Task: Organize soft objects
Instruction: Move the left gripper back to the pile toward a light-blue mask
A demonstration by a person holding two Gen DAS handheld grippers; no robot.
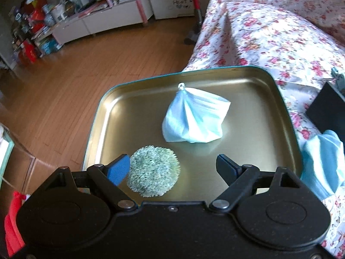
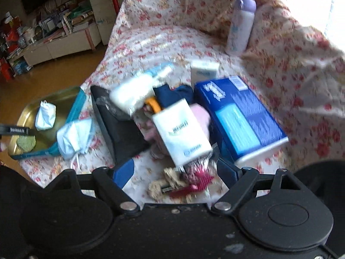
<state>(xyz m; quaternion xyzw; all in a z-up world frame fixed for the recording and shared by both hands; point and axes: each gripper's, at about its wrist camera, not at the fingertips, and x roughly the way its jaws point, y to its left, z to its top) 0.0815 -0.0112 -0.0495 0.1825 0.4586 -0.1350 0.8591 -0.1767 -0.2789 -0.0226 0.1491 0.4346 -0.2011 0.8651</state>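
A gold metal tray point(image 1: 269, 99) with a teal rim rests at the edge of a floral-covered sofa. In it lie a folded pale blue face mask point(image 1: 194, 118) and a round greenish scouring ball point(image 1: 153, 171). My left gripper point(image 1: 172, 165) is open above the tray's near side, its blue left pad beside the ball, holding nothing. A second blue mask point(image 1: 323, 164) lies on the sofa right of the tray; it also shows in the right wrist view point(image 2: 74, 137). My right gripper point(image 2: 175, 169) is open and empty over a pile with a fuzzy beige and red item point(image 2: 183, 181).
The pile holds a white box point(image 2: 183, 133), a blue tissue pack point(image 2: 241, 116), a black case point(image 2: 116, 125), a white bottle point(image 2: 140, 88) and pink cloth point(image 2: 201, 116). A purple flask point(image 2: 240, 24) leans on the sofa back. Wooden floor point(image 1: 75, 75) lies left of the tray.
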